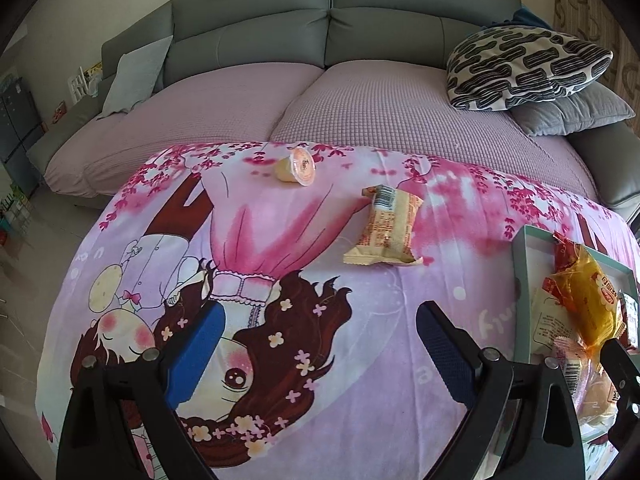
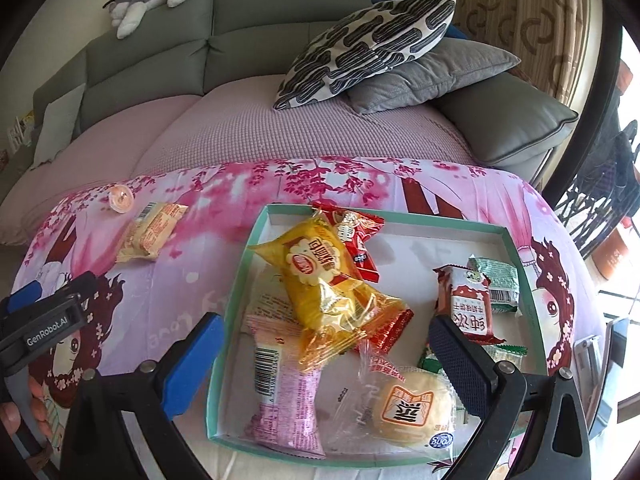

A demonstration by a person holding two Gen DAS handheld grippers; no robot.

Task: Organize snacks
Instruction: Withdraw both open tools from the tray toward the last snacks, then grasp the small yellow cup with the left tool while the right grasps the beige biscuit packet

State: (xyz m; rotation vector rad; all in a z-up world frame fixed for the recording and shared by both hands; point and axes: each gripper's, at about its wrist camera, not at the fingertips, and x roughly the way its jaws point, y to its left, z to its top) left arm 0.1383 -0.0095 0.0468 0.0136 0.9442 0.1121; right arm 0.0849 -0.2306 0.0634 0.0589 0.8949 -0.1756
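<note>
Left gripper [image 1: 320,354] spread wide, nothing held; beige snack pack [image 1: 385,226] well ahead of fingertips, jelly cup [image 1: 297,167] beyond it. Right gripper [image 2: 326,364] spread wide over tray [image 2: 224,360], yellow snack bag [image 2: 324,280] just ahead between fingers.

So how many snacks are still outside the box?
2, both on the cloth left of the box: a beige packet and, beyond it near the far edge, a jelly cup. None appears hidden.
</note>
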